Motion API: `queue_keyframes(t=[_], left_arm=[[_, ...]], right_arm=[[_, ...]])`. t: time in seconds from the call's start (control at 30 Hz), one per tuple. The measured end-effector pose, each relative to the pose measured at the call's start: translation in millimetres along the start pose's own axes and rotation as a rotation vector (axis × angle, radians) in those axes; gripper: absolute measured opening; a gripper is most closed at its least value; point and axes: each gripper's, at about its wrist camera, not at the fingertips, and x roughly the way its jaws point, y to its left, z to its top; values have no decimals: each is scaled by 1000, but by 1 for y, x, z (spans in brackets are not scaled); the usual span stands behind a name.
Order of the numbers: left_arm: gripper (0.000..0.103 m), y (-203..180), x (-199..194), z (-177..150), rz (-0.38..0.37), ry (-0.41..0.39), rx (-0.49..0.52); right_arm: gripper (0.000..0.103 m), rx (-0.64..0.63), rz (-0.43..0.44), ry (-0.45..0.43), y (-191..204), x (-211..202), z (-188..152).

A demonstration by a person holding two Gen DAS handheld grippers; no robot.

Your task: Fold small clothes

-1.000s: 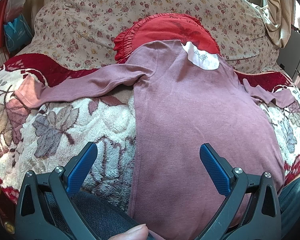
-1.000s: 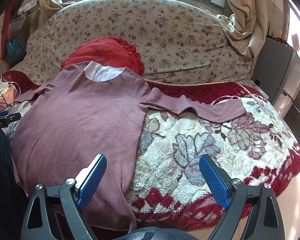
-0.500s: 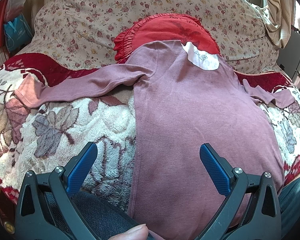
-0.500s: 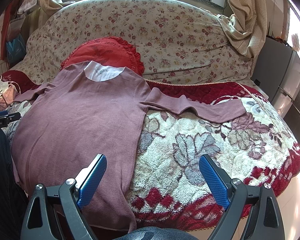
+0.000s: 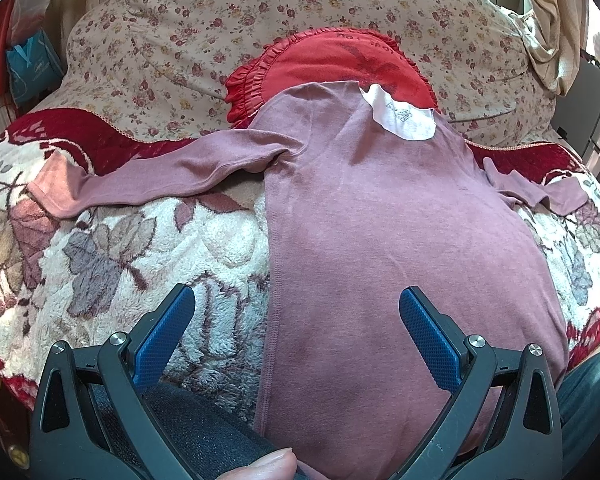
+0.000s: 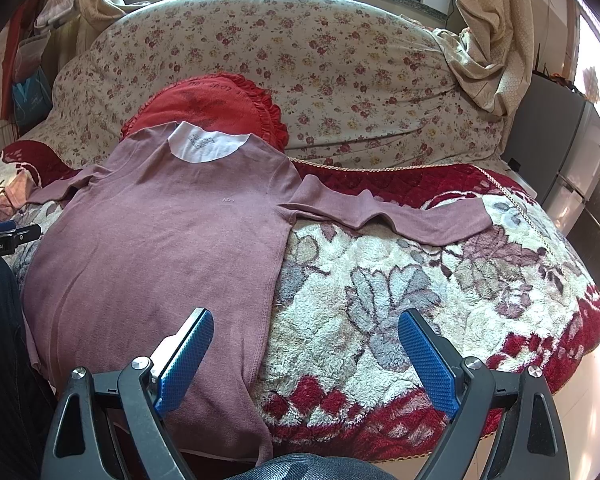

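A mauve long-sleeved shirt (image 5: 396, 240) (image 6: 156, 248) lies flat on the flowered fleece blanket, collar away from me, both sleeves spread out sideways. Its white neck lining (image 5: 400, 118) rests against a red ruffled cushion. My left gripper (image 5: 296, 304) hovers open over the shirt's left side seam near the hem, nothing between its blue pads. My right gripper (image 6: 306, 330) hovers open over the shirt's right side seam, also holding nothing. The left sleeve (image 5: 148, 182) reaches left; the right sleeve (image 6: 392, 214) reaches right.
The red ruffled cushion (image 6: 216, 104) leans on a floral sofa back (image 6: 340, 64). The fleece blanket (image 6: 440, 292) covers the seat. A grey cabinet (image 6: 548, 140) stands at the right, a curtain (image 6: 488, 32) hangs above. A person's knee in denim (image 6: 312, 468) shows below, and a thumb (image 5: 268, 466).
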Motion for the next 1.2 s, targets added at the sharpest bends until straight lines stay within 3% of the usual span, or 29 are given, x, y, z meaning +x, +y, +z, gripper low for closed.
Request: queue_keyframes(t=[1.2], left_arm=[[103,2,0,1,-4,1,-5]], right_arm=[[92,-3,-2,4,0,1,1]])
